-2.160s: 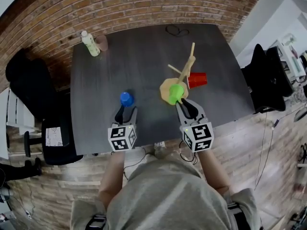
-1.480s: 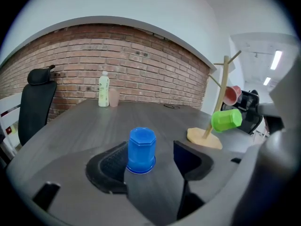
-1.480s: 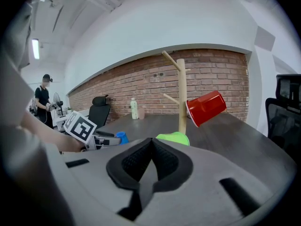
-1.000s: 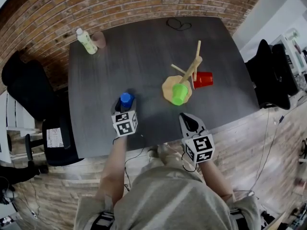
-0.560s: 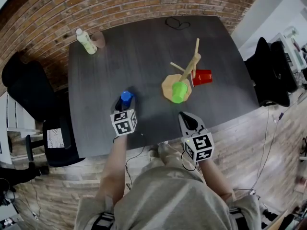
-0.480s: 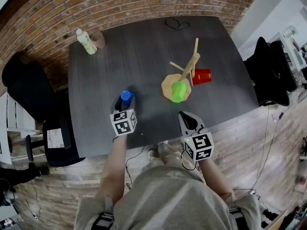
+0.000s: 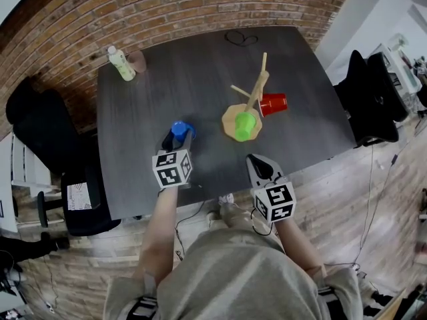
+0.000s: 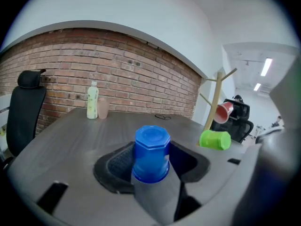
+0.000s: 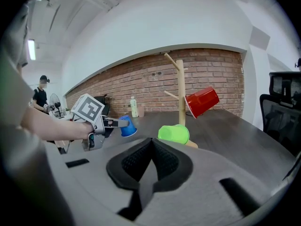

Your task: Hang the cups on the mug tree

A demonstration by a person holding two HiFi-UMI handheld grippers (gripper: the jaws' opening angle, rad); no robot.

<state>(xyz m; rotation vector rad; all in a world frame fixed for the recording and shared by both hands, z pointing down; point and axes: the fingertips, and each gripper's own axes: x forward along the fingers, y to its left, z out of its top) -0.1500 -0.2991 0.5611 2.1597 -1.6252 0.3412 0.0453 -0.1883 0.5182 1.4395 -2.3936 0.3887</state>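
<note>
one blue cup [image 8: 151, 153] (upside down) in the just-closed jaws of the left gripper [image 7: 178, 141]; right gripper [image 9: 150, 147] empty, jaws together

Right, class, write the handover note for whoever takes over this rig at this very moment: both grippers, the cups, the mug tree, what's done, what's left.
Left gripper: its jaws have just been closing and now grip the blue cup, which looks lifted off the table.
Right gripper: shut and empty, near the table's front edge.
Mug tree: the red cup hangs on an upper peg. The green cup sits low over the base, seemingly on a lower peg.
Done: red and green cups.
Left: hang the blue cup on a free peg.
</note>
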